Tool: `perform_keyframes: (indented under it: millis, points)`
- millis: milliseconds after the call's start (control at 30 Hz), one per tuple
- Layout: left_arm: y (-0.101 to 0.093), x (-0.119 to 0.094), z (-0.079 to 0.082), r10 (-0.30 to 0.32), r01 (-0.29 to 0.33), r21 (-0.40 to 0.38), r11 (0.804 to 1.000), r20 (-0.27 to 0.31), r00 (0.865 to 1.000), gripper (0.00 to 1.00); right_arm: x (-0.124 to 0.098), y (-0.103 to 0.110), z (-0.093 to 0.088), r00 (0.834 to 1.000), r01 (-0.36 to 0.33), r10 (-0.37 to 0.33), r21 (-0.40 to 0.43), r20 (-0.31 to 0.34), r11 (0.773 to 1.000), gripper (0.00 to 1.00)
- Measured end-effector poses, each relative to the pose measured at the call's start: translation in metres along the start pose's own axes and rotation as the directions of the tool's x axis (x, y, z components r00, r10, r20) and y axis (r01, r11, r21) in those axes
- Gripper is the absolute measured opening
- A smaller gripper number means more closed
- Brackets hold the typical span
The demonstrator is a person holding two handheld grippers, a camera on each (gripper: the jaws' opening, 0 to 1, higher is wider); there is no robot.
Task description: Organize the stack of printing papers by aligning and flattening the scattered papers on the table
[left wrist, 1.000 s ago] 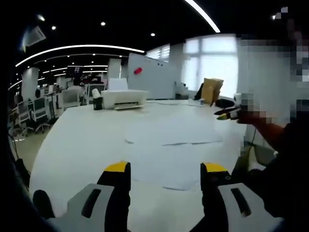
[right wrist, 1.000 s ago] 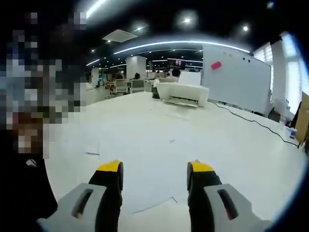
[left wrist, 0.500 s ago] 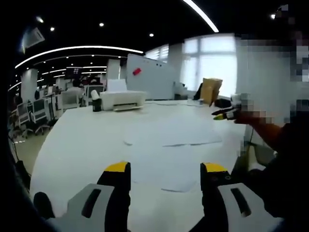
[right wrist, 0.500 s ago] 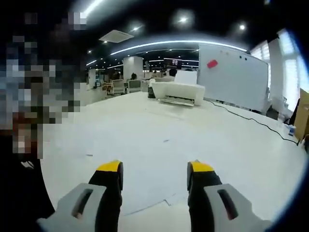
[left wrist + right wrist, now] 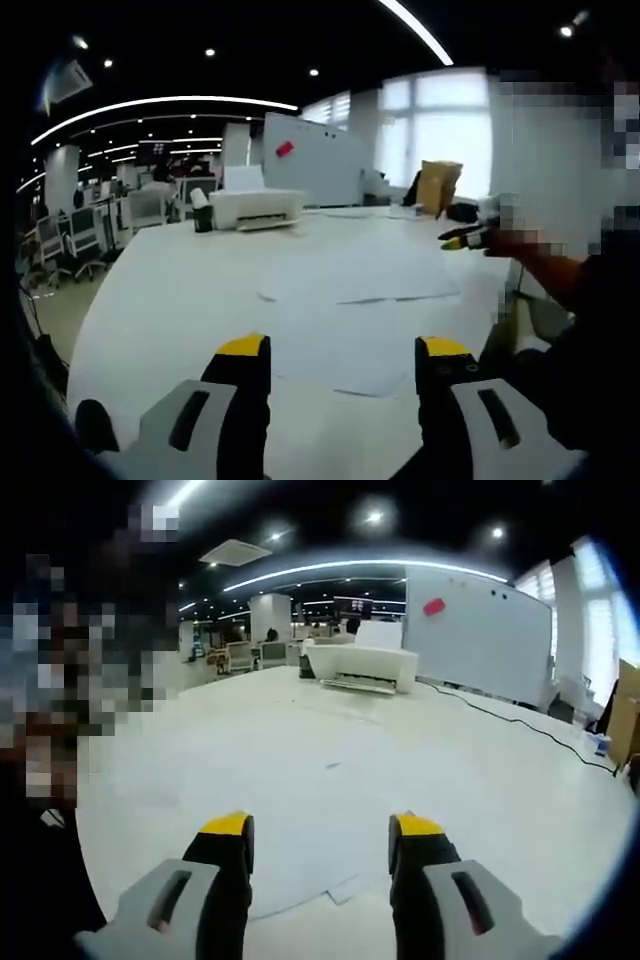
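Note:
Loose white printing papers (image 5: 350,300) lie overlapping and askew on the white table (image 5: 160,300), spread ahead of my left gripper (image 5: 343,350). Its yellow-tipped jaws stand open just above the table's near edge, with nothing between them. In the right gripper view more sheets (image 5: 300,810) lie flat, one corner sticking out by the jaws. My right gripper (image 5: 320,830) is open over them, holding nothing. It also appears in the left gripper view as the right gripper (image 5: 462,240) at the right, above the sheets.
A white printer (image 5: 255,207) (image 5: 362,666) stands at the table's far end, a dark cup (image 5: 203,213) beside it. A whiteboard (image 5: 480,635) stands behind. A brown cardboard box (image 5: 438,187) is at the far right. A black cable (image 5: 520,730) crosses the table. Office chairs (image 5: 60,240) line the left.
Both views have shifted slightly as the hands moved. In the right gripper view the printer has slid left and the sheet corner sits closer to the jaws. Both grippers stay open.

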State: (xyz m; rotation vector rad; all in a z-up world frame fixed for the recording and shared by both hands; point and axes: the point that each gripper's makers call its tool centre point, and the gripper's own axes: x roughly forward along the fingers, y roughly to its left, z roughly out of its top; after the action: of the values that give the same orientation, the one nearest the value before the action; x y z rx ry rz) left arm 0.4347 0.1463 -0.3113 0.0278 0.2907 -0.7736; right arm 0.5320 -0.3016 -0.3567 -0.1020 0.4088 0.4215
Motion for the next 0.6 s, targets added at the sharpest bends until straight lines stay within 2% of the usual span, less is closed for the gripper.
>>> perform_keyframes:
  millis: [600]
  points:
    - [0.002,0.0,-0.004,0.0,0.0,-0.011,1.0,-0.002,1.0,0.61,0.015,-0.02,-0.011,0.999,0.035,-0.035,0.017,-0.024,0.999,0.51]
